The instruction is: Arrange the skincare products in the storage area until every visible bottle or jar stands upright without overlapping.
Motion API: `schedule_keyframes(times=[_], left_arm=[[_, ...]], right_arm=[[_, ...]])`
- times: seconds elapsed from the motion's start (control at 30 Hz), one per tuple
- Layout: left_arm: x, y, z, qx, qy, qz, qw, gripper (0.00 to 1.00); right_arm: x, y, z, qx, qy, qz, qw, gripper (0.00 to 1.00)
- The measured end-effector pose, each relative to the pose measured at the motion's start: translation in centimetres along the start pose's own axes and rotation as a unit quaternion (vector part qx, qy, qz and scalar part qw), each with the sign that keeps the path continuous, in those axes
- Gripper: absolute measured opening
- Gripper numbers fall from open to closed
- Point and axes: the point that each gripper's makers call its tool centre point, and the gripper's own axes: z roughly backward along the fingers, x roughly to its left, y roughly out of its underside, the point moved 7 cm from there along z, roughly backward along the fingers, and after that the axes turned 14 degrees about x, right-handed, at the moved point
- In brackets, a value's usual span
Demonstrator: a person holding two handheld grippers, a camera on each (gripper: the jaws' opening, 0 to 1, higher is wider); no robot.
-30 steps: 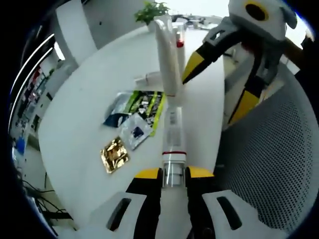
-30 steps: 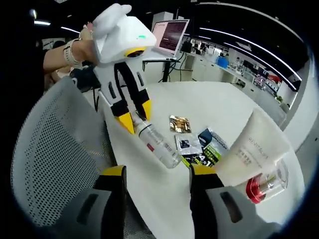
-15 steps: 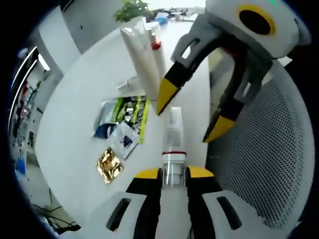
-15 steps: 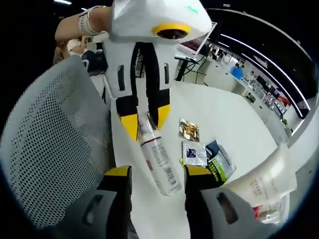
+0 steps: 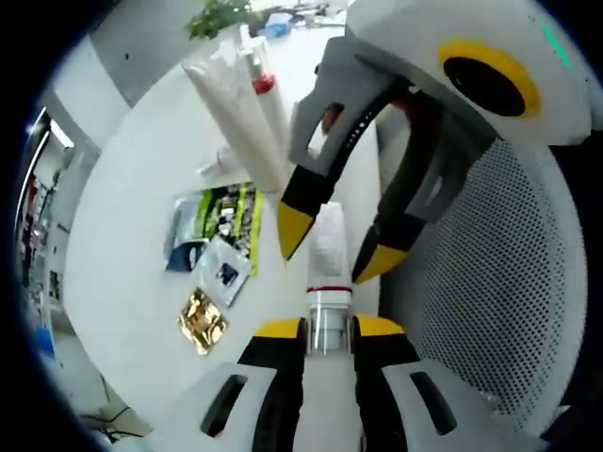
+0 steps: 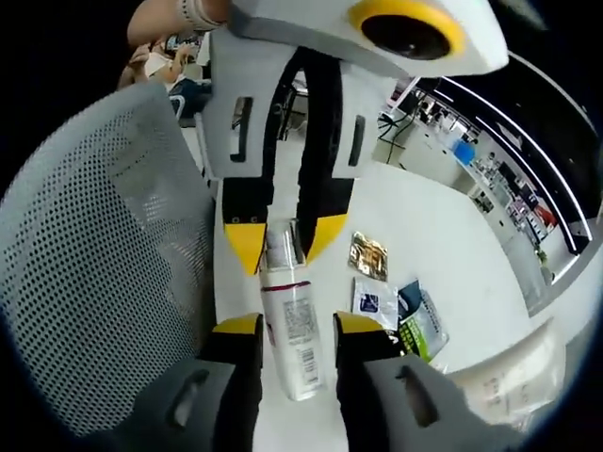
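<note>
Left gripper view: the left gripper (image 5: pixel 318 327) is clamped on the silver neck of a clear bottle (image 5: pixel 328 247) lying on its side near the edge of the white table (image 5: pixel 122 254) by a grey mesh chair (image 5: pixel 490 282). The right gripper (image 5: pixel 332 247) comes in from above, its yellow-tipped jaws spread to either side of the bottle's body. Toward the middle of the table lie a gold sachet (image 5: pixel 202 320), a grey sachet (image 5: pixel 222 277) and a green-and-black packet (image 5: pixel 224 213). Beyond them stand a white tube (image 5: pixel 236 105) and a red-capped bottle (image 5: pixel 260 83).

Right gripper view: the right gripper (image 6: pixel 296 328) straddles the clear bottle (image 6: pixel 294 330), jaws narrowly apart; whether they touch it, I cannot tell. The left gripper (image 6: pixel 283 243) pinches the bottle's far end.
</note>
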Motion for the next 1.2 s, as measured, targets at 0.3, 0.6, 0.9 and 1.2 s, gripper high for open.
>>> schedule_keyframes(times=[0.3, 0.6, 0.9, 1.2], left_arm=[[0.0, -0.4, 0.3, 0.016, -0.001, -0.026, 0.9995, 0.15], [0.1, -0.9, 0.7, -0.006, 0.008, -0.032, 0.9994, 0.15], [0.2, -1.1, 0.4, -0.059, 0.022, -0.059, 0.9963, 0.16], [1.0, -0.5, 0.8, -0.115, 0.024, -0.017, 0.9930, 0.23]], right_arm=[[0.3, -0.4, -0.2, 0.001, -0.006, 0.015, 0.9999, 0.22], [0.2, 0.0, -0.1, 0.008, -0.013, 0.003, 0.9999, 0.21], [0.2, 0.9, 0.3, 0.000, -0.015, 0.000, 0.9999, 0.19], [0.0, 1.6, 0.5, 0.003, -0.009, -0.007, 0.9999, 0.19]])
